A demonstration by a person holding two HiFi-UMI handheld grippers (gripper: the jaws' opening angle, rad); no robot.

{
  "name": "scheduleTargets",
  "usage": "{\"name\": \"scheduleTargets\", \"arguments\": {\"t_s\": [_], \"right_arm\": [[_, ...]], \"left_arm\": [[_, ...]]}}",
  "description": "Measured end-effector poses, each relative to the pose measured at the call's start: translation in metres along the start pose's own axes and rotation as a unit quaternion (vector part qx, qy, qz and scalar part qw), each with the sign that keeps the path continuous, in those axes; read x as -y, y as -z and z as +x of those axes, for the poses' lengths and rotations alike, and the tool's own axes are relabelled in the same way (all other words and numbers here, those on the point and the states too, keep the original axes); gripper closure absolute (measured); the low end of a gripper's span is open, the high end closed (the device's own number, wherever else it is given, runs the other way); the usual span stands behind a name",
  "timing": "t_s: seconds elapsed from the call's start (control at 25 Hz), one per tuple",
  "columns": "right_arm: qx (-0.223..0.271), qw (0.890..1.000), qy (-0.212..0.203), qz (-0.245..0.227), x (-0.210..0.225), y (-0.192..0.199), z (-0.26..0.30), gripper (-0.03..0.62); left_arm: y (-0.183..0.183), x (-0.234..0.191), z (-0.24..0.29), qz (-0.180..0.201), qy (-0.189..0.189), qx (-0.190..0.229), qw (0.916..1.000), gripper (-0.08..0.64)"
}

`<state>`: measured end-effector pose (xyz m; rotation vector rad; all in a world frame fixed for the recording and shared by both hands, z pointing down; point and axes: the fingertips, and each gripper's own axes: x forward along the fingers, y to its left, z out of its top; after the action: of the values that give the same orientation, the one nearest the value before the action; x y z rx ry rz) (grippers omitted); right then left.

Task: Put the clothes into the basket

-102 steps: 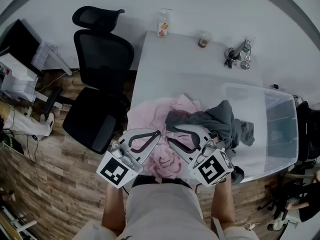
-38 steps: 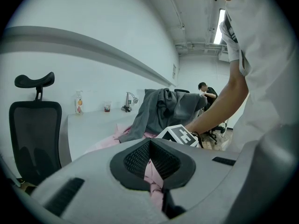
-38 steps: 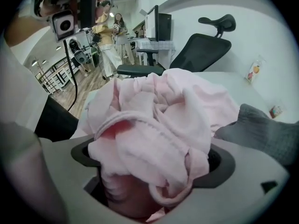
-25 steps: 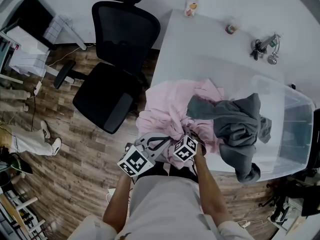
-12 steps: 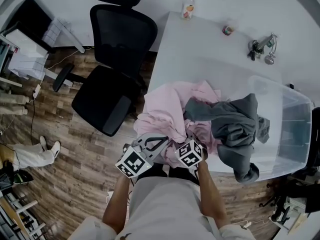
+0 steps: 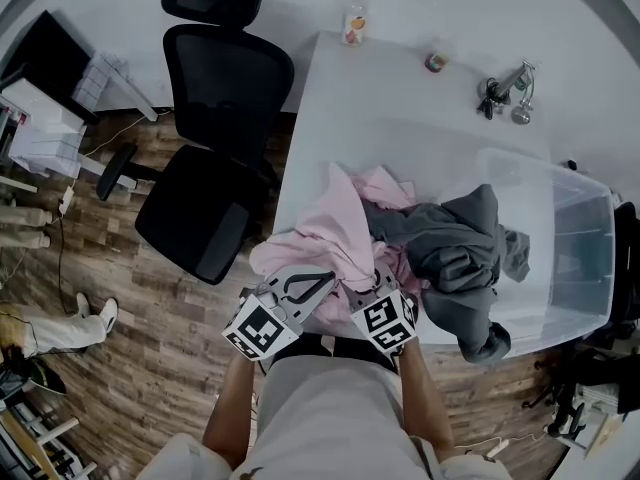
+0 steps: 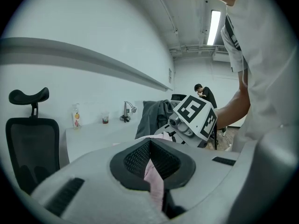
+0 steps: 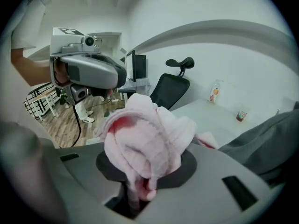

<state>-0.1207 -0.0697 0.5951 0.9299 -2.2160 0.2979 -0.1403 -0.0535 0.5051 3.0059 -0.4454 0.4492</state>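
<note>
A pink garment (image 6: 335,230) lies bunched at the table's front edge, and both grippers hold its near edge up. My left gripper (image 6: 303,286) is shut on a thin pink fold (image 7: 152,174). My right gripper (image 6: 375,283) has just been closing, and its jaws pinch a thick pink wad (image 8: 145,134). A grey garment (image 6: 455,243) is draped over the near rim of the clear plastic basket (image 6: 592,268) at the right, partly on top of the pink one. In the left gripper view the right gripper (image 7: 192,118) sits close alongside.
A black office chair (image 6: 215,118) stands left of the white table (image 6: 400,118). A bottle (image 6: 355,26), a small cup (image 6: 436,62) and a bunch of keys (image 6: 505,90) sit along the table's far edge. A person stands far off in the room.
Both grippers have risen, the right one more, and lifted the near edge of the pink garment off the table. The grey garment has stayed on the basket's rim.
</note>
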Motion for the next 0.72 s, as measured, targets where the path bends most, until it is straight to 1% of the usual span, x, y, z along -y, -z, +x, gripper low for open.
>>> {"name": "scheduleTargets", "arguments": {"t_s": [0.08,0.36,0.4,0.48,0.72], "right_arm": [[0.010,1.000,0.007,-0.003,0.004,-0.008,-0.009,0.482],[0.047,0.999,0.026,-0.007,0.018,-0.035,-0.038,0.482],[0.052,0.998,0.028,-0.008,0.019,-0.039,-0.042,0.480],[0.063,0.997,0.033,-0.010,0.023,-0.046,-0.051,0.482],[0.103,0.993,0.058,-0.011,0.038,-0.071,-0.084,0.482]], "left_arm": [[-0.008,0.001,0.001,0.006,0.005,0.003,1.0000,0.555],[-0.027,0.004,0.005,0.022,0.011,-0.010,0.9996,0.555],[-0.032,0.005,0.005,0.027,0.012,-0.009,0.9995,0.555],[-0.045,0.006,0.006,0.048,0.015,-0.001,0.9987,0.555],[-0.070,0.004,0.005,0.071,0.002,-0.002,0.9974,0.555]]}}
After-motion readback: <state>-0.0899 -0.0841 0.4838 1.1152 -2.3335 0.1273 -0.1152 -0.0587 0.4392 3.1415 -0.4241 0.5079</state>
